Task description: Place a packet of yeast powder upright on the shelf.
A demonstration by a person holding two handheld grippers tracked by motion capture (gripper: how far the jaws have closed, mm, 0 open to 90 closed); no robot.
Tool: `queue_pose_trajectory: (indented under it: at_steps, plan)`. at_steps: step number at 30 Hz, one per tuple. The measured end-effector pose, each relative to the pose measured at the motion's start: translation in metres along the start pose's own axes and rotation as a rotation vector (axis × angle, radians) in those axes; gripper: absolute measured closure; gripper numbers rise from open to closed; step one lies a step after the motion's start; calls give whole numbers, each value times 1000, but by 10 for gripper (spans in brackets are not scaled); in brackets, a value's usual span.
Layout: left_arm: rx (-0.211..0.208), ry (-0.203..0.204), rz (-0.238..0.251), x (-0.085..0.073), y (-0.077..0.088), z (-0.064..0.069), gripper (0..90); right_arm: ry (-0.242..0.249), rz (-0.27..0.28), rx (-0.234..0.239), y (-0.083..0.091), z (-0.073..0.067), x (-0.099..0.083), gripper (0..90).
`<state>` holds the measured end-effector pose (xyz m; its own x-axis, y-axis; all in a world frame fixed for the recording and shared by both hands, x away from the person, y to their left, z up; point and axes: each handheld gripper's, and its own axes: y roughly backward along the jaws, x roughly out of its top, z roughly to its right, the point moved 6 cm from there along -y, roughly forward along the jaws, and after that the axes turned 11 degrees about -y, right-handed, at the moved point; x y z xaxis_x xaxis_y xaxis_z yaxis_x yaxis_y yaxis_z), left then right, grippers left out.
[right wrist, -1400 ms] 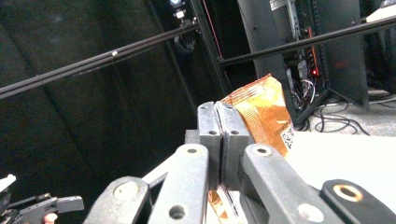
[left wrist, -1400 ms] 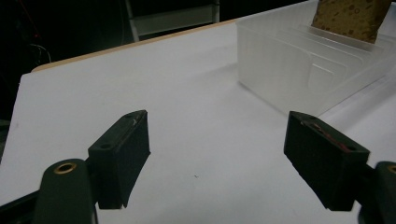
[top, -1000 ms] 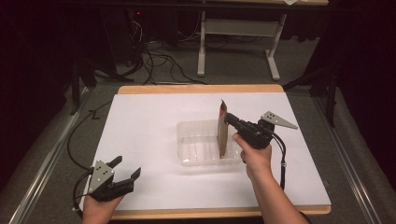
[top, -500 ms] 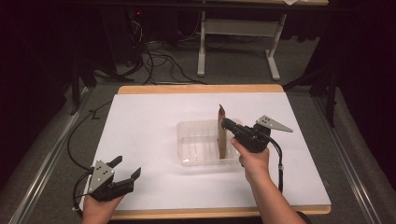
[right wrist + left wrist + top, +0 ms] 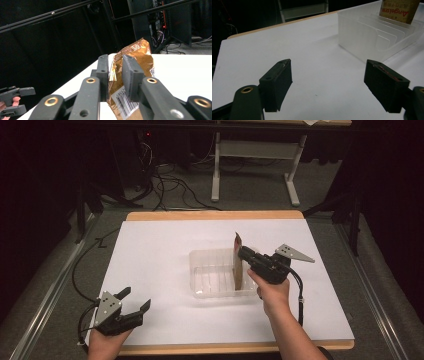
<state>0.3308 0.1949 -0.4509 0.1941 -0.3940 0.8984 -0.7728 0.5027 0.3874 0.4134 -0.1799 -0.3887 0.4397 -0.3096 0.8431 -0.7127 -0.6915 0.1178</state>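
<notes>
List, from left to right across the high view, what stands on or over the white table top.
left gripper → clear plastic bin → brown snack packet → right gripper

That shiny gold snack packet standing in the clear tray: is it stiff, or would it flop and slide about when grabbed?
Probably floppy: the gold snack packet looks crinkled and creased at its top edge. Its glossy foil may be slippery between the right gripper pads. It seems light and thin, standing on edge in the clear slotted tray, so it might tip once released.
</notes>
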Motion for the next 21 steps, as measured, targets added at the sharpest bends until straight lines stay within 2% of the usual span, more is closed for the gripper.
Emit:
queue_pose_trajectory:
  at_steps: [12, 13, 21]
  plan:
    - [-1, -3, -1, 0, 0, 0, 230, 18, -2, 0, 0, -4, 3, 590]
    - [-1, -3, -2, 0, 0, 0, 230, 40, -2, -14, 0, -5, 4, 544]
    - [-3, 1, -2, 0, 0, -1, 230, 74, -17, -37, 7, -11, 5, 381]
